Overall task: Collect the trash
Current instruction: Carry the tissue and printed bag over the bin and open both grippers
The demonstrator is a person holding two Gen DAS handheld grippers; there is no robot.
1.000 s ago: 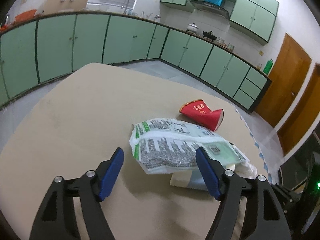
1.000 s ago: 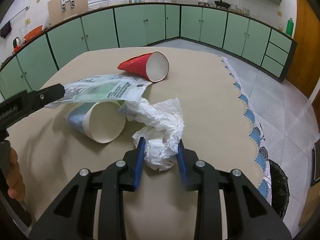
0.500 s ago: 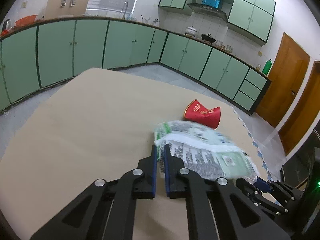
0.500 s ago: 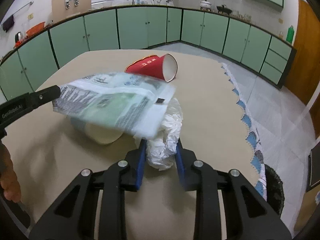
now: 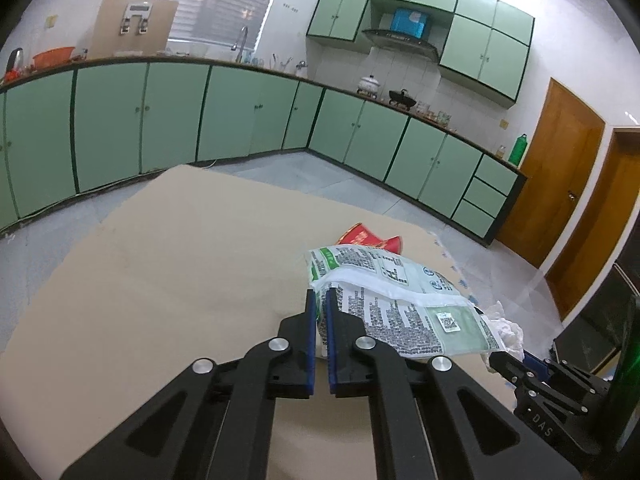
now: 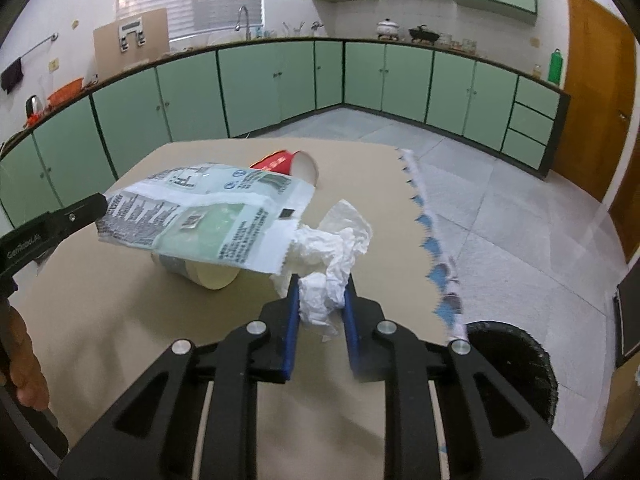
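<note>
My left tool (image 5: 320, 304) is clamped on the near edge of the printed wrapper (image 5: 394, 300), holding it raised above the desk (image 5: 160, 280). My right tool (image 6: 320, 300) is closed on the crumpled tissue (image 6: 328, 264). A pale paper cup (image 6: 200, 272) lies under the wrapper; a red cup (image 6: 288, 162) lies farther away. A black bin (image 6: 516, 360) sits on the floor to the right.

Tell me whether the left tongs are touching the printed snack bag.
Touching. The left wrist view shows the left tongs shut on the printed snack bag, its corner pinched between the blue pads.
</note>
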